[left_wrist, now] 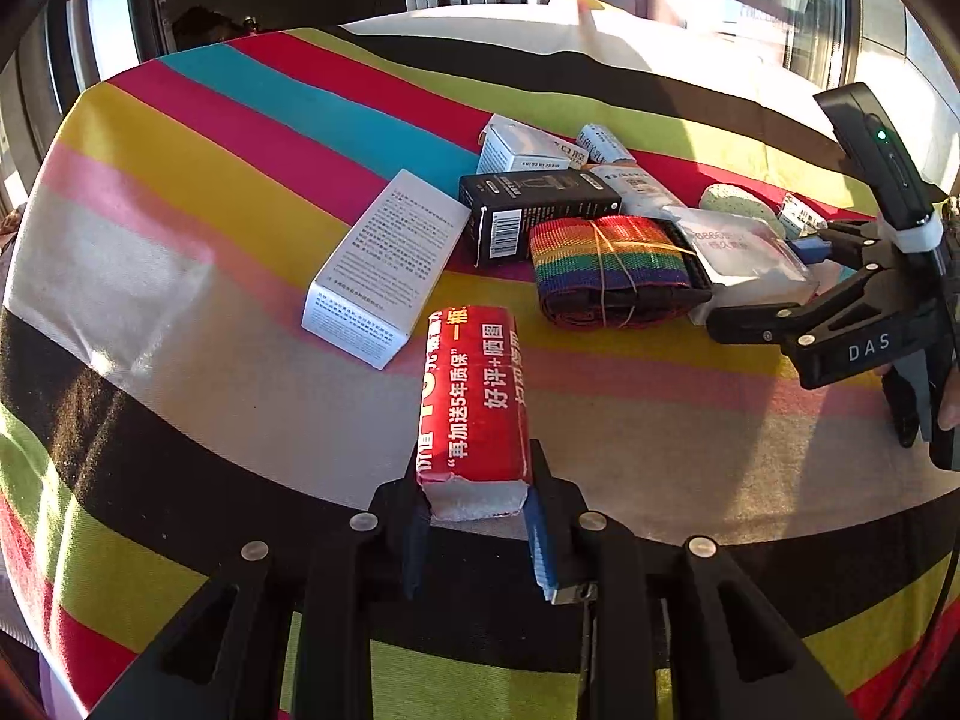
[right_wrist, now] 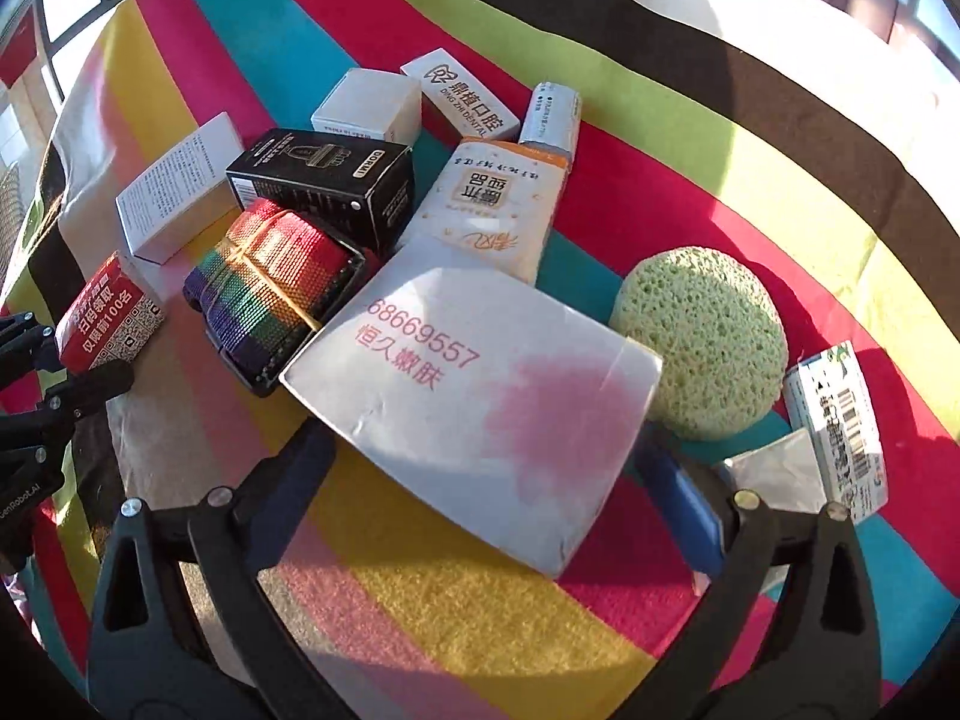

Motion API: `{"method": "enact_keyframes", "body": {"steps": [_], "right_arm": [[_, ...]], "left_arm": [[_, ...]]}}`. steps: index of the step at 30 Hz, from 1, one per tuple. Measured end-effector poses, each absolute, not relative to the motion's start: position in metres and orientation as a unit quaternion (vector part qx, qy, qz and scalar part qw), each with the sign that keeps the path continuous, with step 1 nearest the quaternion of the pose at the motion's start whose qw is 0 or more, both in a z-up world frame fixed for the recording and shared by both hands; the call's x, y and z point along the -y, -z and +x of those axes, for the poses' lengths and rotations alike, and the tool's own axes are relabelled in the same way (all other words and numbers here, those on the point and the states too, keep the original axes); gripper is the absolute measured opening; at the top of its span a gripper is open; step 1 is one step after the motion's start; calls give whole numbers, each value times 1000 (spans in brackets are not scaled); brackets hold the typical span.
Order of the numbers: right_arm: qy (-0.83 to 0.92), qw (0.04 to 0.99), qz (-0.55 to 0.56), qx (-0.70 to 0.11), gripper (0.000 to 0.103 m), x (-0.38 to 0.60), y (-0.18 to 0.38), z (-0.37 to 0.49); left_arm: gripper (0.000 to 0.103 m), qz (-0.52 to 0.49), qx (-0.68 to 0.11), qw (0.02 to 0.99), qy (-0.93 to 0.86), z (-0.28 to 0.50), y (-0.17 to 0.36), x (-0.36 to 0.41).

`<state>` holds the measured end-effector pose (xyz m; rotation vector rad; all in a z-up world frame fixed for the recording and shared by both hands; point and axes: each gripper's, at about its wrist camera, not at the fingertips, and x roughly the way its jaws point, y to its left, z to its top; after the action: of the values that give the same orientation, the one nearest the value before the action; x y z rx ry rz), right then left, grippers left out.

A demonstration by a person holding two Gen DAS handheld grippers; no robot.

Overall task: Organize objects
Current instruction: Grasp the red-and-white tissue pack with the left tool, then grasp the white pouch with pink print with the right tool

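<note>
1. Left wrist view first: the left gripper (left_wrist: 477,516) is clamped on the near end of a red box (left_wrist: 474,396) with white Chinese print. The box pokes forward over the striped tablecloth (left_wrist: 180,276) on the table.
2. Just left of the red box's far end lies a long white box (left_wrist: 384,270) with small grey text, flat and angled.
3. Further along sits the black box (left_wrist: 534,213) with a barcode on its end. The rainbow strap roll (left_wrist: 612,270), tied with a rubber band, touches its right side.
4. Right wrist view: the right gripper (right_wrist: 486,474) has its fingers apart on either side of a white packet (right_wrist: 480,396) with pink print. I can't tell if the pads actually touch it.
5. The packet's far corner overlaps an orange-and-white box (right_wrist: 492,210).
6. A green sponge (right_wrist: 708,348) sits just beside the packet on the right.
7. A small white barcode box (right_wrist: 840,420) is near the sponge, toward the table's right edge.
</note>
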<state>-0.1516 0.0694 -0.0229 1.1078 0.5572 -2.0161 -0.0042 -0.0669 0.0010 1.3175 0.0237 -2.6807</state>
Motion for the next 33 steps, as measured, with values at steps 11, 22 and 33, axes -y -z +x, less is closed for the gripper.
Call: {"method": "enact_keyframes", "body": {"steps": [11, 22, 33], "right_arm": [[805, 352, 436, -195, 103, -67, 22, -153], [843, 280, 444, -117, 12, -86, 10, -101], [827, 304, 420, -217, 94, -83, 13, -126]], "left_arm": [[30, 455, 9, 82, 887, -15, 3, 60], [29, 449, 25, 89, 889, 14, 4, 40], [29, 443, -25, 65, 894, 47, -3, 60]]}}
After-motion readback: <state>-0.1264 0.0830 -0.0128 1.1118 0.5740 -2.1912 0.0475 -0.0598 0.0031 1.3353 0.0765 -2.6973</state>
